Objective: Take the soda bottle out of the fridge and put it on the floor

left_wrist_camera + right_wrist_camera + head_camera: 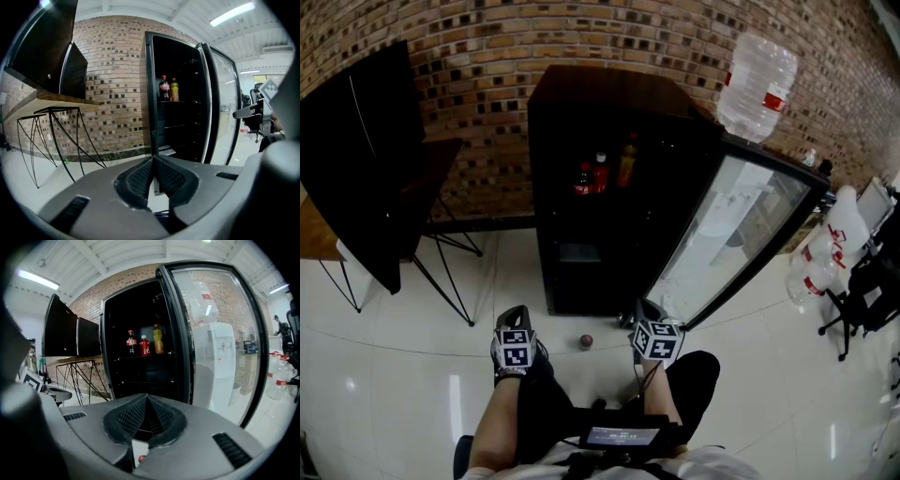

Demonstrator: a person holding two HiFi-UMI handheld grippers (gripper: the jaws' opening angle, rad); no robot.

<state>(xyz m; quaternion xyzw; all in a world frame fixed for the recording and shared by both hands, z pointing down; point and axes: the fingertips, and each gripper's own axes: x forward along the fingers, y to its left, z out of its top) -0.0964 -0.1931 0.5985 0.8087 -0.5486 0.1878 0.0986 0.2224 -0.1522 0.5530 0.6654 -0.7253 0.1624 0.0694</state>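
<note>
The black fridge point(581, 112) stands with its glass door point(741, 225) swung open to the right. On an upper shelf stand a dark cola bottle point(583, 178), a red bottle point(600, 172) and an orange bottle point(626, 164). The right gripper view shows the same cola bottle point(131, 343), red bottle point(144, 346) and orange bottle point(159, 340). My left gripper point(153, 158) and right gripper point(146, 398) are both shut and empty. They hover low over the floor in front of the fridge, well short of the shelf, with the left gripper point(514, 317) and right gripper point(647, 311) side by side.
A small red round thing point(585, 341) lies on the white tiles between the grippers and the fridge. A wire-legged wooden table point(319, 239) with black panels stands at left. A big water jug point(756, 86) sits on the fridge; more jugs point(825, 253) and an office chair point(867, 291) are at right.
</note>
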